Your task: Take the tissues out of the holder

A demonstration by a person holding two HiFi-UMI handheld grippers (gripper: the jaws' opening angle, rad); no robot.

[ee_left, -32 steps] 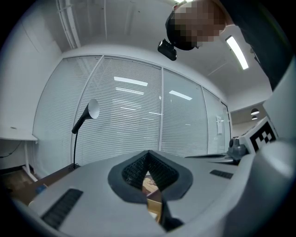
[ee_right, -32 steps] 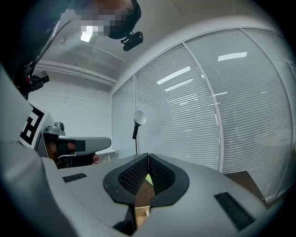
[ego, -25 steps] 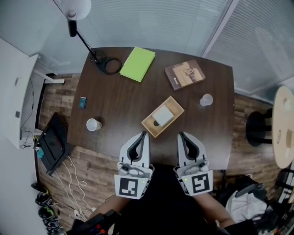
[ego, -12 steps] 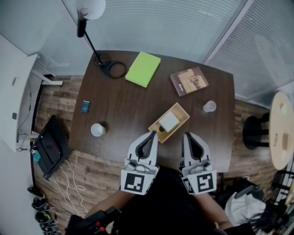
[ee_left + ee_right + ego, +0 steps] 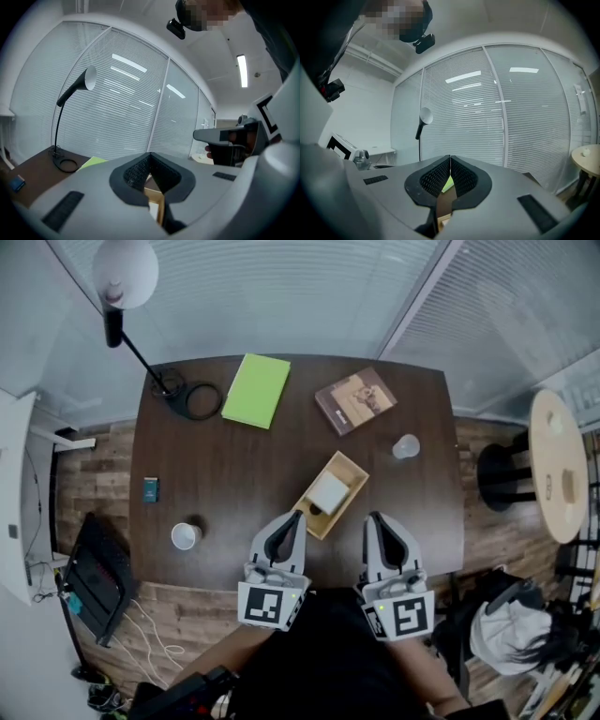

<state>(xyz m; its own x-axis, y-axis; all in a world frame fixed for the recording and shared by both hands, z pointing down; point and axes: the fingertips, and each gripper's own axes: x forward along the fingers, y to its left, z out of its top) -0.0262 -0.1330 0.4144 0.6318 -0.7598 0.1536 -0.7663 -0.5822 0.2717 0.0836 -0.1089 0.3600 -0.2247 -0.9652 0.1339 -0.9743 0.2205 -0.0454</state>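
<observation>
Left gripper (image 5: 294,515) and right gripper (image 5: 373,517): jaws together on both, nothing between them, same as a second ago. Change: both have closed in on the wooden tissue holder (image 5: 347,469). Left tip now sits just beside its near end, right tip near its right side. Tissues (image 5: 328,491) still lie in the holder, untouched. Looks like approach only; jaws must open before any pull.
</observation>
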